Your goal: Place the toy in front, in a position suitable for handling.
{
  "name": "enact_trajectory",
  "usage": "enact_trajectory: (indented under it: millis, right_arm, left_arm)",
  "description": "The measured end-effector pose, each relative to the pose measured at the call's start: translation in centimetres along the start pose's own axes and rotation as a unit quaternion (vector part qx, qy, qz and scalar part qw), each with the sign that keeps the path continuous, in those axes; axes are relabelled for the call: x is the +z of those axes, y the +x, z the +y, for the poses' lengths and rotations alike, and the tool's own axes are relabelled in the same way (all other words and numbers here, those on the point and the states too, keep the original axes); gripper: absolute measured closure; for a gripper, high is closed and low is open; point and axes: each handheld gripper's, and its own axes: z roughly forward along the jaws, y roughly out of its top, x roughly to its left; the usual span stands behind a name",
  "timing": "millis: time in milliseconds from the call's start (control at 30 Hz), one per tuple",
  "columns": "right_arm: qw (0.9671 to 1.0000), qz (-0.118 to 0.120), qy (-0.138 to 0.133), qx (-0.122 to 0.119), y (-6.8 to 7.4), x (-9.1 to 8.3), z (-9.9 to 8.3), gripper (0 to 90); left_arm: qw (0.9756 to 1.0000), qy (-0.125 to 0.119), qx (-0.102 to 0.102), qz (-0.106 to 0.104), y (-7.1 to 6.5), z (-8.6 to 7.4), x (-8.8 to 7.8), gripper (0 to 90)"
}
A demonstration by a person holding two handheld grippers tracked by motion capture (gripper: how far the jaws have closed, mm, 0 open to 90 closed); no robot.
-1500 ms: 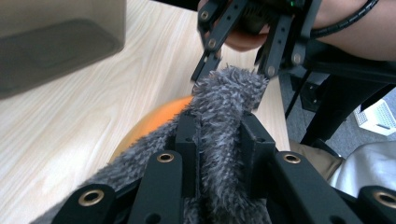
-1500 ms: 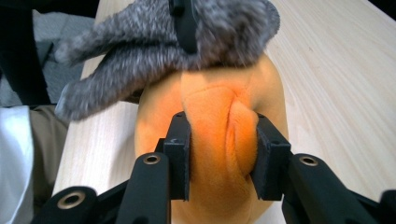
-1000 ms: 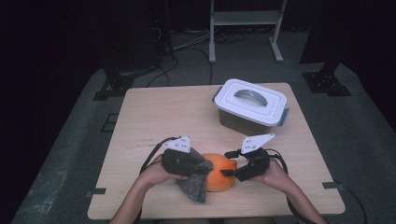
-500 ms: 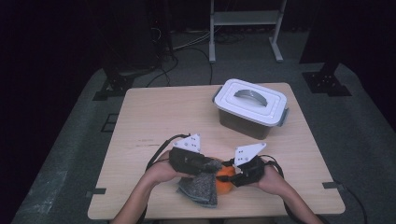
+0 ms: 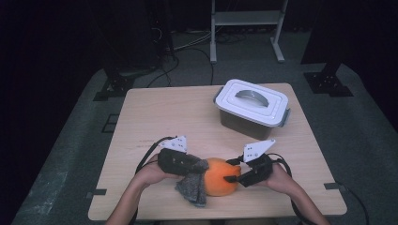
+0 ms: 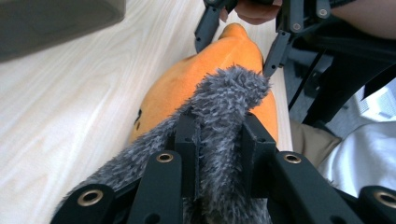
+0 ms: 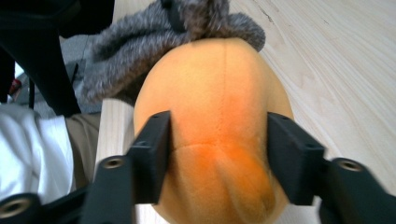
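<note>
An orange plush toy (image 5: 220, 177) lies near the table's front edge with a grey furry part (image 5: 193, 187) at its left end. My left gripper (image 5: 202, 165) is shut on that grey fur (image 6: 229, 88), which bulges up between its jaws (image 6: 218, 128). From the other side my right gripper (image 5: 231, 174) straddles the orange body (image 7: 215, 79). Its jaws have just been opening, and both pads still dent the plush's sides (image 7: 218, 135). In the left gripper view the right gripper (image 6: 233, 58) shows beyond the orange body (image 6: 187, 84).
A white lidded box (image 5: 252, 105) with a grey handle stands at the table's back right. The light wooden table (image 5: 164, 112) has bare room at the left and middle. Both forearms enter from the front edge. A metal stand (image 5: 244, 28) and cables sit on the floor behind.
Half a second ago both hands were crowded over the plush and hid most of it. They now sit slightly further apart and more orange shows.
</note>
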Motion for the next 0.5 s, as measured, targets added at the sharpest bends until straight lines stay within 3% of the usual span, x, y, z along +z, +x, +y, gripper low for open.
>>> enact_trajectory:
  millis: [233,333,433,500]
  right_arm:
    - [0.9997,-0.006,0.022,0.005,0.8,1.4,1.3,29.0]
    - [0.9998,0.001,0.022,-0.005,0.9,1.6,1.1,39.9]
    - [0.9991,-0.003,0.017,-0.039,1.0,1.3,1.1,50.7]
    - [0.9984,-0.005,0.013,-0.055,1.0,1.2,1.3,52.8]
  left_arm:
    - [0.9998,0.003,0.002,-0.019,-0.6,-0.3,0.7,72.1]
    - [0.9999,0.004,0.004,-0.015,-0.7,-0.1,0.4,72.1]
    - [0.9999,0.004,0.014,-0.009,-0.8,0.8,-0.1,72.1]
    - [0.9997,-0.001,0.024,-0.007,-1.0,1.8,-0.2,72.1]
